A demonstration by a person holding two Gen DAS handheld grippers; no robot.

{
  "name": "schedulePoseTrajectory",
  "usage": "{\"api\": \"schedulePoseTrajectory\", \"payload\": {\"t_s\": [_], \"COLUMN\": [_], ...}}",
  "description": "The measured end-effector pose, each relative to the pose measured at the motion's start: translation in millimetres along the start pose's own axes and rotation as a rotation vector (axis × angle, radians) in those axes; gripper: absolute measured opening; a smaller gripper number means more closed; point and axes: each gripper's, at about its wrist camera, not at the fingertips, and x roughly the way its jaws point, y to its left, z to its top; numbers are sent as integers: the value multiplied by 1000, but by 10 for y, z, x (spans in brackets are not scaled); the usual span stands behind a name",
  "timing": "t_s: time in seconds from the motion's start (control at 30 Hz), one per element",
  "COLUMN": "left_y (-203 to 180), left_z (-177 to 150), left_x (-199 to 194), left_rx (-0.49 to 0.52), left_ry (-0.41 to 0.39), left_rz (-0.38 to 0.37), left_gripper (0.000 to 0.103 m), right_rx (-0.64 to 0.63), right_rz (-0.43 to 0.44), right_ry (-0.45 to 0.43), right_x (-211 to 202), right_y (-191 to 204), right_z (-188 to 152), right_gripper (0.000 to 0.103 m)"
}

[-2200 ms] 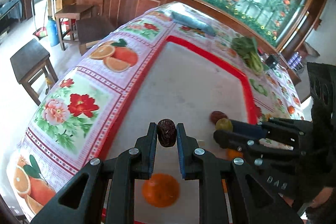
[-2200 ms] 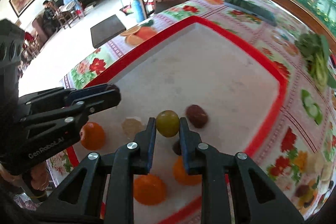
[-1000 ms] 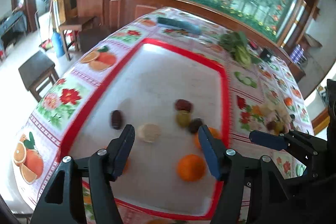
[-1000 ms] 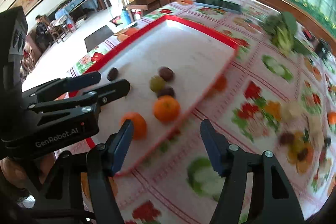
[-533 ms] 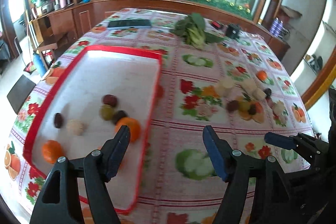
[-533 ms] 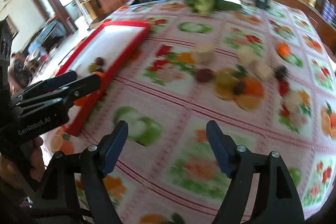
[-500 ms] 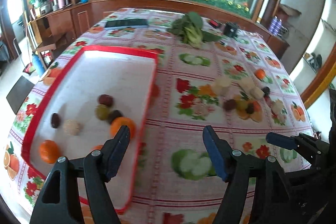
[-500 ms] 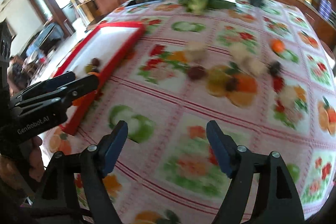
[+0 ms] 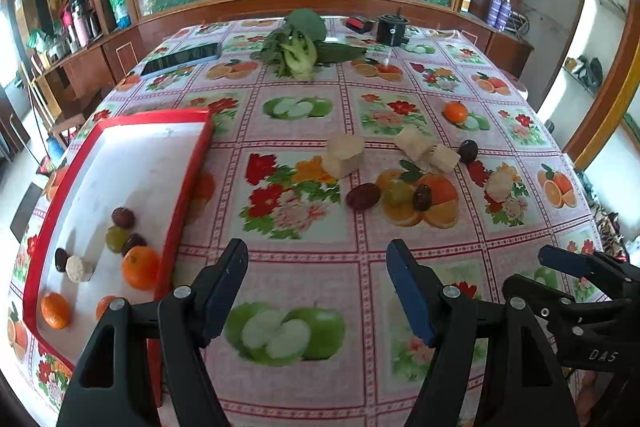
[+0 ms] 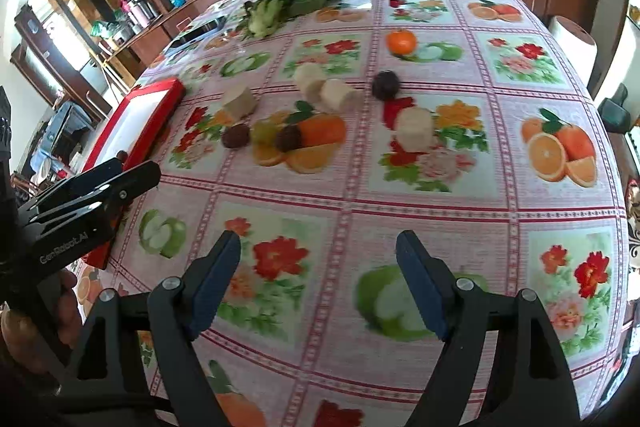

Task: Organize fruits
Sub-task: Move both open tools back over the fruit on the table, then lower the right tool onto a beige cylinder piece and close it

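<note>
A red-rimmed white tray (image 9: 191,167) lies at the table's left and holds several fruits: tangerines (image 9: 140,267), dark dates (image 9: 123,217), a green fruit (image 9: 116,239) and a pale chunk (image 9: 79,269). Loose fruit sits mid-table: a dark red date (image 9: 363,195), a green fruit (image 9: 396,193), pale chunks (image 9: 344,155), a dark plum (image 9: 468,151) and a tangerine (image 9: 456,111). My left gripper (image 9: 316,251) hangs open and empty above the cloth. My right gripper (image 10: 318,239) is open and empty too, short of the pale chunk (image 10: 414,125) and the date (image 10: 236,137).
Leafy greens (image 9: 296,47), a phone (image 9: 182,59) and a black round device (image 9: 392,29) lie at the table's far end, before a wooden cabinet and aquarium. A paper roll (image 10: 572,35) stands past the right edge. A hand (image 10: 24,327) holds the left gripper (image 10: 120,175).
Both grippers let go of their fruit, a date and a green fruit, on the tray and opened. They then rose, pulled back and swung right toward the loose fruit.
</note>
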Motion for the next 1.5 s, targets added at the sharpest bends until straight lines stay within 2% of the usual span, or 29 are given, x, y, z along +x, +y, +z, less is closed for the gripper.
{"api": "schedulePoseTrajectory", "payload": {"t_s": [0.4, 1.03, 1.4, 1.5], "left_y": [-320, -474, -515, -469], "left_z": [66, 99, 158, 198], "left_x": [235, 639, 779, 829], "left_rx": [70, 74, 46, 16], "left_ry": [17, 107, 142, 170], "left_rz": [45, 69, 41, -31], "left_gripper": [72, 72, 72, 72], "right_rx": [63, 114, 108, 109], "right_rz": [1, 7, 13, 13], "right_ry": [4, 29, 37, 37], "right_x": [-9, 38, 66, 62], "right_y": [-363, -626, -635, -647], "right_z": [-25, -81, -68, -68], "right_gripper": [81, 81, 81, 81]}}
